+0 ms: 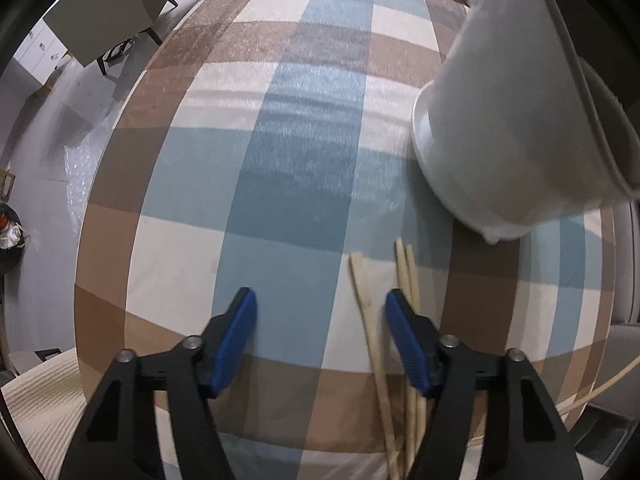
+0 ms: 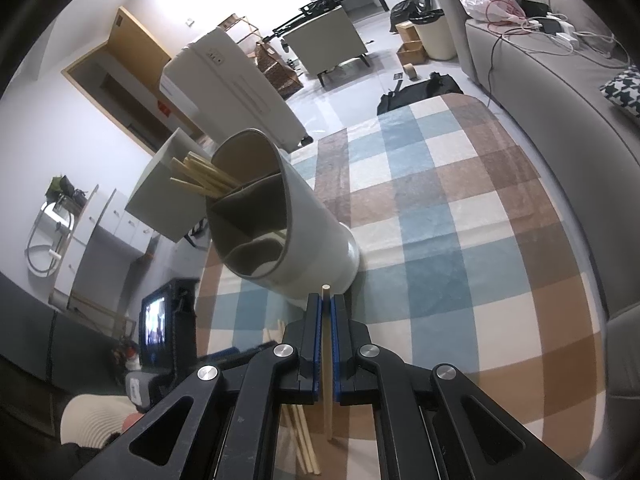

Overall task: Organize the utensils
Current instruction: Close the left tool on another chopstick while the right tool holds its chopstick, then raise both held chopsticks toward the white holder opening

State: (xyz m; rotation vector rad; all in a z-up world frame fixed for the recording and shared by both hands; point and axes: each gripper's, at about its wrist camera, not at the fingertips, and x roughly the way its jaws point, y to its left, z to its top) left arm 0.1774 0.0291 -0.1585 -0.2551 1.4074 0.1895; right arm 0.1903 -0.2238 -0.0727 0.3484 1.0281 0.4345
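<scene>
On the checked cloth: loose chopsticks [image 1: 370,320] lie in a small bundle near the white utensil holder [image 2: 296,216], which stands on the tablecloth [image 1: 280,160] and already has several sticks in its far compartment.

Left gripper [image 1: 320,308]: points straight down over the cloth, jaws apart with nothing between the pads. No pad presses on a stick.

Loose sticks from the left gripper: at about 3 o'clock. One runs just inside the right-hand finger, two more pass beneath and outside it. Their long axis runs roughly 12 to 6 in the left wrist view, much the same line as the fingers themselves, and the sticks fan apart slightly toward 12.

Right gripper [image 2: 327,312]: clamped together on a single chopstick [image 2: 327,360], whose tip pokes out just past the fingertips toward 12 o'clock.

Holder from the right gripper: at about 11 o'clock, near, its open mouth tilted toward the camera, with three compartments visible.

Nearer hand: the right one is nearer the holder and is already loaded; the left one is nearer the loose bundle.

Judgement: the coming move probably turns on the held stick's axis lining up with the holder's mouth, up and toward 11. The left gripper would need to shift toward 3 to straddle a stick.
</scene>
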